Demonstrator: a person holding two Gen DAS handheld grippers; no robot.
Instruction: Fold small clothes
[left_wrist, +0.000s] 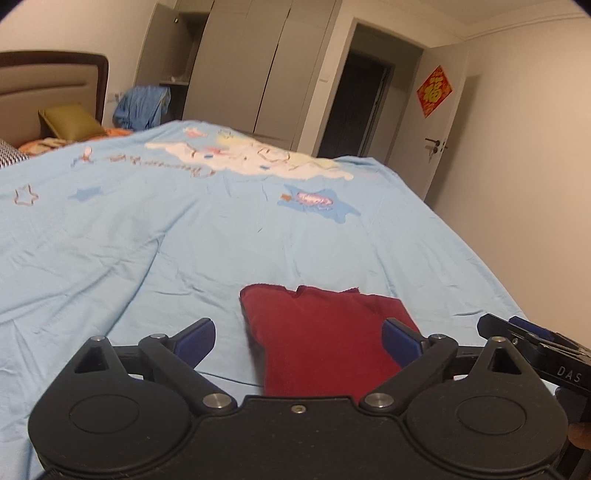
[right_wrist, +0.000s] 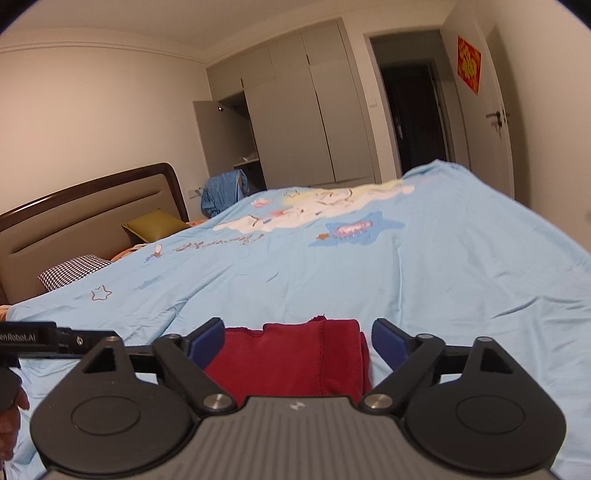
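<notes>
A small dark red garment (left_wrist: 325, 332) lies folded on the light blue bedspread (left_wrist: 147, 240), close in front of both grippers. My left gripper (left_wrist: 298, 338) is open and empty, its blue fingertips (left_wrist: 197, 339) spread to either side of the garment's near part. My right gripper (right_wrist: 298, 341) is open and empty too, with the red garment (right_wrist: 291, 358) lying between and just beyond its fingers. The right gripper shows at the right edge of the left wrist view (left_wrist: 532, 341). The garment's near edge is hidden behind both gripper bodies.
The bedspread (right_wrist: 406, 280) has a cartoon print. Pillows (right_wrist: 153, 225) and a brown headboard (right_wrist: 92, 210) lie at the far left. A grey wardrobe (right_wrist: 306, 110), a blue cloth pile (right_wrist: 221, 192) and an open doorway (right_wrist: 413, 107) stand behind. The bed's edge falls off at the right.
</notes>
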